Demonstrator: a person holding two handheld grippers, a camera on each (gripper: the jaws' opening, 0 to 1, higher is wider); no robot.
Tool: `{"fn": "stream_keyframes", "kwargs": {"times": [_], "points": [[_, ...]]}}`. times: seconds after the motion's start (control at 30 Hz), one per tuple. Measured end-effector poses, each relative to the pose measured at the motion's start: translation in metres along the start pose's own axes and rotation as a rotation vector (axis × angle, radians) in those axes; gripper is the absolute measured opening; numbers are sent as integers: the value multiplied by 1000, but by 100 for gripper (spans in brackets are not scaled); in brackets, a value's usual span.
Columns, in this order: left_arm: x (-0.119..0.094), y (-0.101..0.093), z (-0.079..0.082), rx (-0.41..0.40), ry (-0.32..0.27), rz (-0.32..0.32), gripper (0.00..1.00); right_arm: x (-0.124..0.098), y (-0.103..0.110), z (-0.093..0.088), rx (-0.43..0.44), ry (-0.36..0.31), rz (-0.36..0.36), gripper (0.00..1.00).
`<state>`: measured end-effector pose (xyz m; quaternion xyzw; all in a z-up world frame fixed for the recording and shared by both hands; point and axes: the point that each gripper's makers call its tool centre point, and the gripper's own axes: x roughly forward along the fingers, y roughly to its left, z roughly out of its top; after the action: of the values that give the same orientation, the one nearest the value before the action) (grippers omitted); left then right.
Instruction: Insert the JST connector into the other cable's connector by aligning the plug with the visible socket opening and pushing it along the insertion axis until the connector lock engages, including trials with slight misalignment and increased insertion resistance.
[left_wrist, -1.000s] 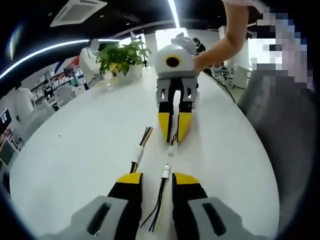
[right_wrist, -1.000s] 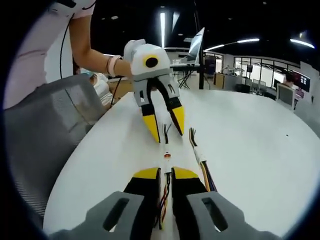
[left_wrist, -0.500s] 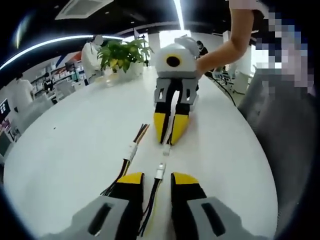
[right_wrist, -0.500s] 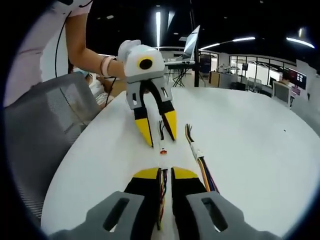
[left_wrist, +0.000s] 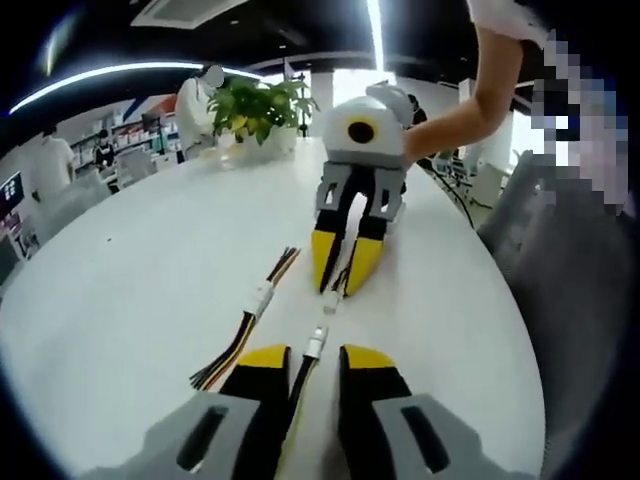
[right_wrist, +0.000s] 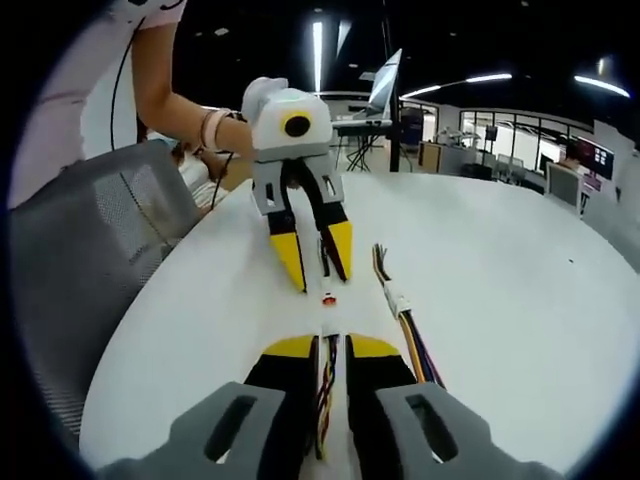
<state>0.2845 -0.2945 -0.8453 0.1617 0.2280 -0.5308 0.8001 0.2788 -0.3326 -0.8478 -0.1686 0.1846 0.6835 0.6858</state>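
JST connector (left_wrist: 316, 342) on the left hand-held gripper's (left_wrist: 304, 362) cable sits just past its yellow tips, white, with dark and yellow wires running back between the narrowly set jaws, which pinch that cable. Facing it, the right hand-held gripper (left_wrist: 341, 282) pinches the other cable, whose small white connector (left_wrist: 331, 303) pokes out from its closed tips. The gap between the two connectors is smaller than a second ago; they are now near, not yet touching (roughly in line). In the right gripper view the opposing connector (right_wrist: 328, 297) shows a red-marked end below the left hand-held gripper's tips, and wires pass between this view's own jaws (right_wrist: 330, 352).

Counted: two hand-held grippers, two held cables, and one spare cable (left_wrist: 248, 317) lying loose on the white table (left_wrist: 140, 260) to the left, its white connector at mid-length and coloured wires fanning at both ends. One potted plant (left_wrist: 258, 108) stands at the far edge.
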Motion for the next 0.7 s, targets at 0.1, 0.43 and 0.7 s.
{"fn": "stream_keyframes", "kwargs": {"times": [0.1,0.43,0.7], "points": [[-1,0,0,9,-1,-2,14,0,0,0,-42,11,0,7],[-1,2,1,8,3,18,14,4,-1,2,-36,16,-9,5],[-1,2,0,-5,9,23,13,5,-1,3,-29,19,-15,5]]}}
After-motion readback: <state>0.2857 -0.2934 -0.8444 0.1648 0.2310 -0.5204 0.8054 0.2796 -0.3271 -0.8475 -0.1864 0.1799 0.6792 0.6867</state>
